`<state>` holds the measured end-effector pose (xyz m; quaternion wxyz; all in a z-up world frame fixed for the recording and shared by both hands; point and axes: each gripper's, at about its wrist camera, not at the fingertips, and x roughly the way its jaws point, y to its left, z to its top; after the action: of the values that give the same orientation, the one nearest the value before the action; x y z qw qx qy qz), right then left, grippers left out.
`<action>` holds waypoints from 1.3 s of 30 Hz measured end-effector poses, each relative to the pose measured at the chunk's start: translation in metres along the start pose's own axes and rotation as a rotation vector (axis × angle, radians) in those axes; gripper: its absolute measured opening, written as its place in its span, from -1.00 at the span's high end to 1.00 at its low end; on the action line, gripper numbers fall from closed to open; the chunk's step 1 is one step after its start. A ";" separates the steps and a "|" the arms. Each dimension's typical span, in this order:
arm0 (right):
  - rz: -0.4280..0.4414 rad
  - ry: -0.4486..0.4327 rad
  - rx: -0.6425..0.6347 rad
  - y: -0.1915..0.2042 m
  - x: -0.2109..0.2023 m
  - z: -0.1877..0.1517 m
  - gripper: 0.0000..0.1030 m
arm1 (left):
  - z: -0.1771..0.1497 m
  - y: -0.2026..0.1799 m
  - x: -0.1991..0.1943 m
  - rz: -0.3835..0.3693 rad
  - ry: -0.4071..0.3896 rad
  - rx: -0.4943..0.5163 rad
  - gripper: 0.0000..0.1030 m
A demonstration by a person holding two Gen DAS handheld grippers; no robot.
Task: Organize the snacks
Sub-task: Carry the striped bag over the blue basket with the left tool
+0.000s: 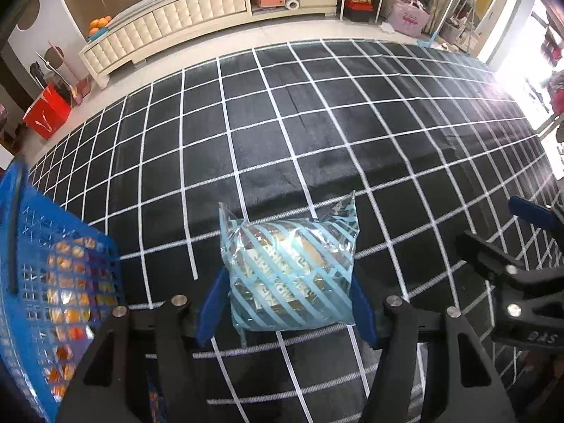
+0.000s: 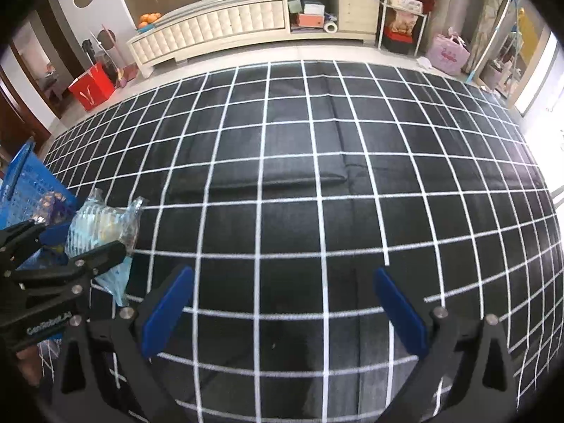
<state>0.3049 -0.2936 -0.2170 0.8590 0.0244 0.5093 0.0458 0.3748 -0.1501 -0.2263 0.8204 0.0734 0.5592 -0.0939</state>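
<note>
A puffy snack packet with light blue diagonal stripes sits between the blue pads of my left gripper, over the black grid mat. Both pads meet the packet's sides, so the gripper is shut on it. In the right wrist view the same packet shows at the left edge inside the left gripper. My right gripper stands open over bare mat with nothing between its fingers. It also shows at the right edge of the left wrist view, as the right gripper.
A blue plastic basket holding orange snack packets stands just left of the left gripper; the basket also appears in the right wrist view. A long cream cabinet, a red box and a pink bag stand beyond the mat.
</note>
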 end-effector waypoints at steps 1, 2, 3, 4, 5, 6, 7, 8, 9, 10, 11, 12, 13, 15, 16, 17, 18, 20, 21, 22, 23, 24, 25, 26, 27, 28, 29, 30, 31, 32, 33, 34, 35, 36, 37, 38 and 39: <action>-0.008 -0.008 0.005 0.002 -0.006 -0.001 -1.00 | -0.003 -0.002 -0.006 -0.002 -0.009 0.003 -0.16; -0.011 -0.015 0.010 0.003 -0.012 -0.003 -1.00 | -0.005 -0.002 -0.013 -0.003 -0.022 0.004 -0.16; -0.009 -0.022 0.014 0.005 -0.019 -0.004 -1.00 | -0.008 -0.001 -0.024 -0.002 -0.038 0.000 -0.16; -0.004 -0.033 0.014 0.008 -0.027 -0.005 -1.00 | -0.011 0.001 -0.035 -0.003 -0.057 -0.004 -0.16; -0.004 -0.048 0.009 0.012 -0.037 -0.006 -1.00 | -0.013 0.003 -0.045 -0.013 -0.078 -0.012 -0.16; -0.008 -0.061 0.003 0.017 -0.046 -0.008 -1.00 | -0.016 0.004 -0.053 -0.024 -0.092 -0.016 -0.16; -0.010 -0.074 -0.002 0.021 -0.055 -0.009 -1.00 | -0.017 0.006 -0.062 -0.034 -0.108 -0.017 -0.16; -0.009 -0.086 -0.006 0.026 -0.063 -0.009 -1.00 | -0.024 0.009 -0.074 -0.039 -0.124 -0.015 -0.16; -0.006 -0.098 -0.009 0.029 -0.070 -0.008 -1.00 | -0.027 0.011 -0.087 -0.042 -0.144 -0.010 -0.16; -0.003 -0.115 -0.012 0.034 -0.080 -0.009 -1.00 | -0.030 0.012 -0.095 -0.042 -0.157 -0.007 -0.16; 0.001 -0.133 -0.016 0.039 -0.090 -0.010 -1.00 | -0.034 0.012 -0.106 -0.038 -0.173 -0.005 -0.16; 0.006 -0.150 -0.021 0.046 -0.099 -0.010 -1.00 | -0.038 0.016 -0.119 -0.033 -0.191 -0.011 -0.16; 0.010 -0.163 -0.026 0.050 -0.105 -0.009 -1.00 | -0.042 0.019 -0.127 -0.033 -0.204 -0.016 -0.16; 0.019 -0.189 -0.041 0.065 -0.119 -0.009 -1.00 | -0.049 0.027 -0.145 -0.039 -0.235 -0.028 -0.16; 0.023 -0.195 -0.047 0.069 -0.121 -0.009 -1.00 | -0.053 0.028 -0.151 -0.039 -0.245 -0.030 -0.16; 0.029 -0.202 -0.054 0.077 -0.125 -0.010 -1.00 | -0.057 0.034 -0.157 -0.037 -0.255 -0.034 -0.16; 0.035 -0.207 -0.058 0.085 -0.127 -0.010 -1.00 | -0.062 0.043 -0.166 -0.033 -0.264 -0.044 -0.16; 0.042 -0.226 -0.061 0.101 -0.130 -0.015 -1.00 | -0.072 0.058 -0.175 -0.020 -0.271 -0.074 -0.16; 0.049 -0.232 -0.069 0.111 -0.131 -0.017 -1.00 | -0.077 0.067 -0.180 -0.013 -0.273 -0.093 -0.16; 0.054 -0.232 -0.077 0.118 -0.131 -0.018 -1.00 | -0.081 0.077 -0.183 -0.006 -0.275 -0.109 -0.16; 0.063 -0.228 -0.089 0.128 -0.130 -0.019 -1.00 | -0.087 0.086 -0.185 0.001 -0.276 -0.118 -0.16; 0.068 -0.224 -0.097 0.134 -0.129 -0.020 -1.00 | -0.092 0.094 -0.187 0.007 -0.276 -0.125 -0.16; 0.073 -0.218 -0.109 0.142 -0.128 -0.020 -1.00 | -0.104 0.093 -0.194 0.013 -0.275 -0.127 -0.16; 0.079 -0.214 -0.116 0.149 -0.127 -0.021 -1.00 | -0.110 0.101 -0.195 0.024 -0.272 -0.130 -0.16; 0.087 -0.208 -0.126 0.158 -0.124 -0.022 -1.00 | -0.116 0.109 -0.196 0.034 -0.269 -0.134 -0.16; 0.092 -0.202 -0.133 0.164 -0.124 -0.024 -1.00 | -0.120 0.116 -0.200 0.040 -0.268 -0.136 -0.16; 0.098 -0.195 -0.141 0.171 -0.122 -0.026 -1.00 | -0.127 0.124 -0.201 0.045 -0.266 -0.144 -0.16; 0.101 -0.188 -0.150 0.177 -0.120 -0.027 -1.00 | -0.128 0.128 -0.201 0.047 -0.263 -0.150 -0.16; 0.102 -0.181 -0.162 0.184 -0.117 -0.028 -1.00 | -0.132 0.131 -0.200 0.051 -0.260 -0.157 -0.16; 0.104 -0.174 -0.174 0.191 -0.115 -0.029 -1.00 | -0.136 0.135 -0.201 0.056 -0.257 -0.161 -0.16; 0.106 -0.169 -0.182 0.197 -0.113 -0.030 -1.00 | -0.141 0.142 -0.200 0.063 -0.252 -0.166 -0.16; 0.107 -0.165 -0.188 0.203 -0.113 -0.033 -1.00 | -0.143 0.148 -0.201 0.066 -0.250 -0.171 -0.16; 0.108 -0.160 -0.196 0.209 -0.111 -0.034 -1.00 | -0.146 0.154 -0.200 0.068 -0.246 -0.178 -0.16; 0.106 -0.155 -0.204 0.214 -0.109 -0.035 -1.00 | -0.147 0.159 -0.201 0.068 -0.241 -0.183 -0.16; 0.104 -0.153 -0.210 0.218 -0.108 -0.036 -1.00 | -0.150 0.164 -0.201 0.068 -0.235 -0.189 -0.16; 0.102 -0.148 -0.217 0.222 -0.107 -0.038 -1.00 | -0.153 0.169 -0.199 0.068 -0.229 -0.193 -0.16; 0.100 -0.143 -0.223 0.226 -0.105 -0.038 -1.00 | -0.155 0.173 -0.198 0.069 -0.224 -0.198 -0.16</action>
<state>0.2092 -0.0797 -0.1240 0.8872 -0.0429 0.4366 0.1430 0.2047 0.0672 -0.0961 0.8836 0.0004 0.4680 -0.0177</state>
